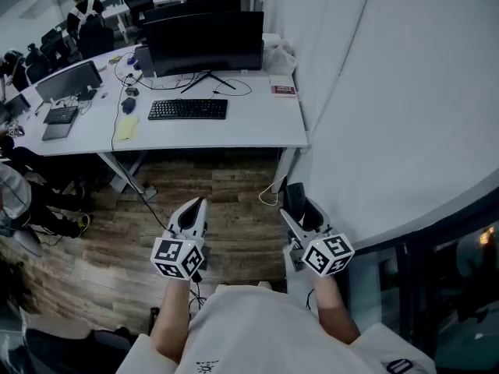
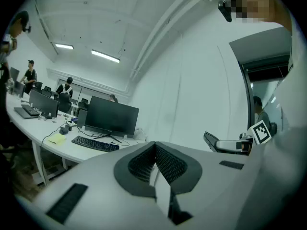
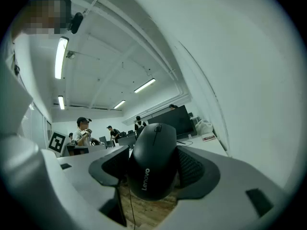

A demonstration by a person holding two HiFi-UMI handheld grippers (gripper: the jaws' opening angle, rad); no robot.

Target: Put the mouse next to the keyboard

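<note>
- Far left, the left gripper [image 1: 195, 207] is held out about level over the wood floor [image 1: 234, 179], its jaws pinched together with nothing between them.
- Ahead and well apart from both grippers is the white desk [image 1: 265, 127]. The keyboard [image 1: 188, 109] lies in front of the monitor [image 1: 204, 41], with a yellow note [image 1: 127, 127] to its left and a red booklet [image 1: 283, 90] off to its right.
- On the right, the right gripper [image 1: 300, 209] has its jaws spread wide and clamped on the mouse [image 3: 153, 162], a ribbed pad on each flank.
- That mouse is black, matte and rounded. It has grey "Lenovo" lettering on the near hump and a scroll wheel at the far end.
- A thin cable [image 3: 125, 207] drops away beneath it.
- So the mouse is up in the air over the floor, nowhere near the keyboard.
- The head view gives the mouse only as a dark lump at the right jaw tips. The logo and wheel show only in the right gripper view.
- The left gripper view catches the right gripper side-on with its marker cube, but the mouse cannot be made out there.
- Only the head view shows the stretch of floor between the grippers and the desk.
- The right gripper view adds people standing across the room under ceiling lights.
</note>
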